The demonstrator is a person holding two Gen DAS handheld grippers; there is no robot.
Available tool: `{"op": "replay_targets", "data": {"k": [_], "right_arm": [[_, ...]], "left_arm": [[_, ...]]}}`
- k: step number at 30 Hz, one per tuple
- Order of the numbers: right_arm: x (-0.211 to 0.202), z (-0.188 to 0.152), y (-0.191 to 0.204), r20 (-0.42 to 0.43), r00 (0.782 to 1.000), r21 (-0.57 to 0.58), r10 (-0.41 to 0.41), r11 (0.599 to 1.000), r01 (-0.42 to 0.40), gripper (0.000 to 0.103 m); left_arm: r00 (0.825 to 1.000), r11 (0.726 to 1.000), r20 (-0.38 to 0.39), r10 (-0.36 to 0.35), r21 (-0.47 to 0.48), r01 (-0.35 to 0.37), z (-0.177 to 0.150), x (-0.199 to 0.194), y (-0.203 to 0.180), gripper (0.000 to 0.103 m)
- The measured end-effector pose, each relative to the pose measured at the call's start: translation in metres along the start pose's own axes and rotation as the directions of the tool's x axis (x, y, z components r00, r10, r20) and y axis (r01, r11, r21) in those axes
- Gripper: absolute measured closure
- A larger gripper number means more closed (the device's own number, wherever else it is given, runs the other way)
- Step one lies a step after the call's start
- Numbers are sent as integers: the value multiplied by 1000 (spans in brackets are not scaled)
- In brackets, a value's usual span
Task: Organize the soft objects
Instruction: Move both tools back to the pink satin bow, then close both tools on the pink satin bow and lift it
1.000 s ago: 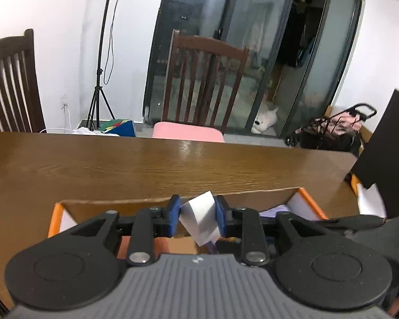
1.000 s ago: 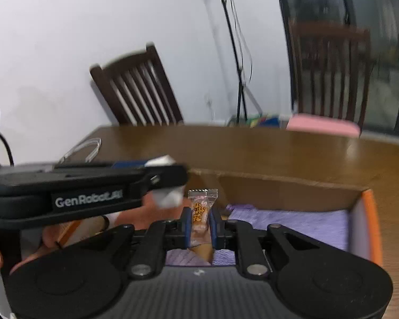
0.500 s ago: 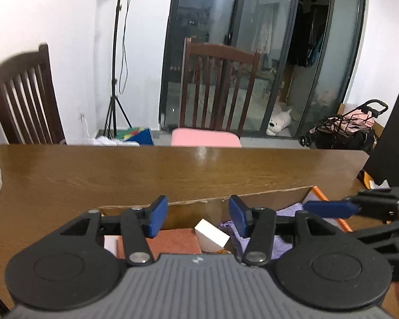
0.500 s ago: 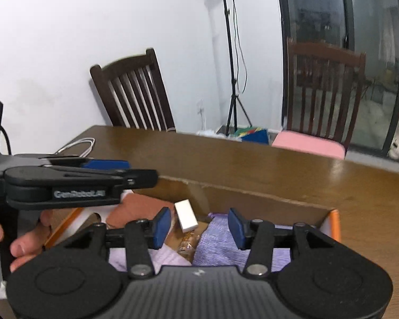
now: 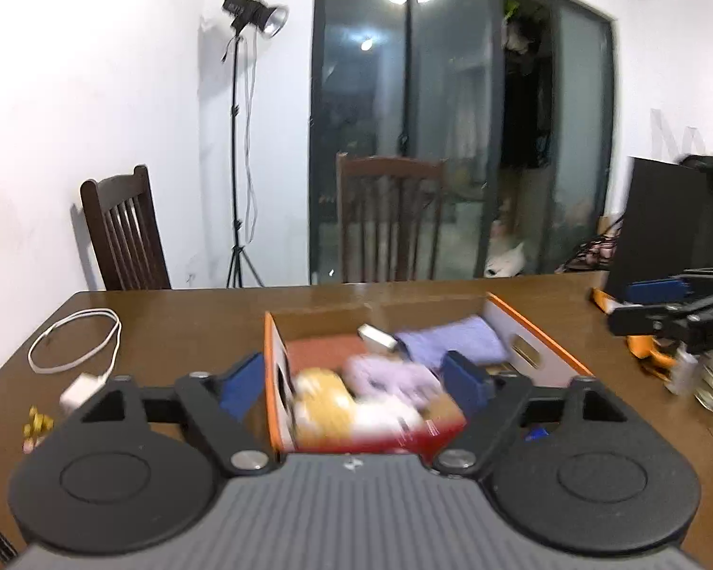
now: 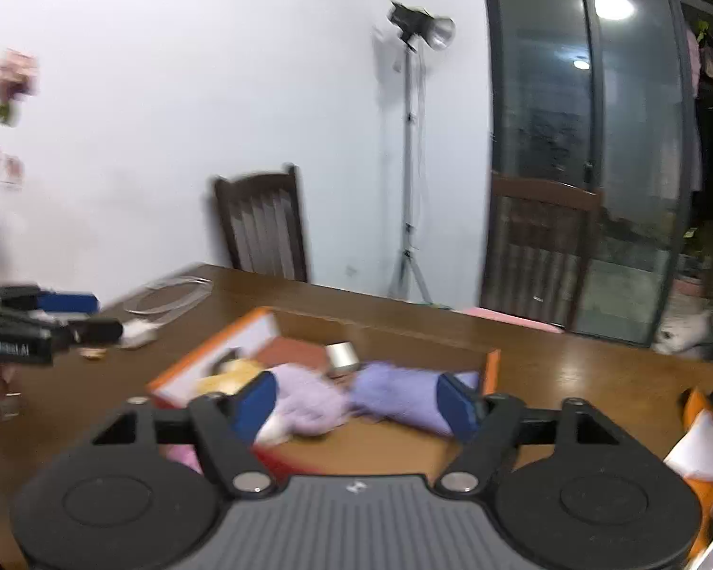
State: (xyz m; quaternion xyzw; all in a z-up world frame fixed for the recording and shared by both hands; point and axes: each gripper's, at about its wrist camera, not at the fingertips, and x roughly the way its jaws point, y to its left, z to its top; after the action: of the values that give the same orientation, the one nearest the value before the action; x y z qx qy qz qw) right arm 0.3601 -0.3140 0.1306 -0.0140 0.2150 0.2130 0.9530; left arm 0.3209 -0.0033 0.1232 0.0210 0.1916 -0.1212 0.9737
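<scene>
two grippers, both with nothing between the pads.

left wrist view: left gripper (image 5: 356, 382) jaws wide and opening, nothing held. the orange-edged box (image 5: 534, 330) sits straight ahead on the table (image 5: 176, 327), long axis running away from the camera. inside: purple cloth (image 5: 451, 342) far right, a pale lilac soft thing (image 5: 390, 377) and a yellow soft thing (image 5: 321, 396) near, blurred. right gripper (image 5: 665, 301) shows at the right edge, level with the box's far end.

right wrist view: right gripper (image 6: 356, 399) jaws also opening, empty. box (image 6: 204, 356) ahead and slightly left, seen at an angle. left gripper (image 6: 47, 318) at far left, off the box. loose bits lie on the table's left side, so the left hand looks nearer for them.
</scene>
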Motion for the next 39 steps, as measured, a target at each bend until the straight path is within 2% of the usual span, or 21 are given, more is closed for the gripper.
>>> {"op": "replay_targets", "data": {"k": [2,4,6,8,11,13,18,19,20,22,23,26,28,30,31,32,36,39], "right_arm": [[-17,-28,12,2,1000,9,31,999,-31,26],[-29,-59,23,-15,999,12,32,999,-32,26],[-38,-92,36,-35,999,10,2,1000,-2,26],[-53,-124,46,-48,999,17,-16,1000,17,26],[-71,-160,54,-89,995,55,33,998,-28,26],[-75,-172,59,-123,992,78,36,997,-27,26],[-72,-163,55,-84,996,116,20,993,-10,26],[-70,-159,54,-72,997,123,21,992,-12,27],[-67,-157,54,-64,998,122,23,992,-15,28],[-60,-154,57,-61,998,114,32,993,-25,32],[-56,-153,58,-69,997,113,34,993,-26,33],[-43,-153,61,-97,995,111,31,994,-20,34],[-37,-154,64,-105,994,111,33,994,-21,34],[-37,-156,62,-113,993,119,28,993,-15,34],[-35,-156,60,-117,993,123,24,992,-10,34],[-34,-156,59,-121,992,126,20,992,-5,34],[-29,-149,54,-109,994,132,30,991,-15,34],[-19,-137,50,-73,994,169,87,983,-74,34]], "left_arm": [[1000,1000,-2,-17,26,17,-29,-25,-10,6],[999,999,-19,-39,16,39,-56,-44,-21,6],[998,998,-46,-50,-34,48,-84,-64,-28,6],[996,998,-76,-42,-57,38,-105,-77,-34,6],[991,999,-137,-3,-39,-3,-127,-89,-36,6],[988,999,-154,11,-44,-18,-131,-88,-31,6],[996,985,-86,-8,-174,-7,-118,-58,-16,6],[997,981,-71,2,-195,-16,-115,-48,-15,8],[998,978,-57,13,-207,-25,-110,-37,-15,14],[999,977,-23,24,-210,-28,-97,-12,-18,27],[1000,977,-18,23,-210,-26,-90,4,-18,30],[999,985,-27,35,-167,-39,-69,53,-19,36],[997,984,-57,49,-171,-58,-64,83,-14,38],[993,975,-107,46,-210,-68,-69,100,-6,60],[992,974,-124,17,-224,-44,-74,102,-2,77],[990,970,-142,-8,-243,-27,-79,99,1,83],[986,956,-145,-77,-292,32,-113,50,8,82],[987,956,-143,-67,-292,22,-127,27,12,68]]}}
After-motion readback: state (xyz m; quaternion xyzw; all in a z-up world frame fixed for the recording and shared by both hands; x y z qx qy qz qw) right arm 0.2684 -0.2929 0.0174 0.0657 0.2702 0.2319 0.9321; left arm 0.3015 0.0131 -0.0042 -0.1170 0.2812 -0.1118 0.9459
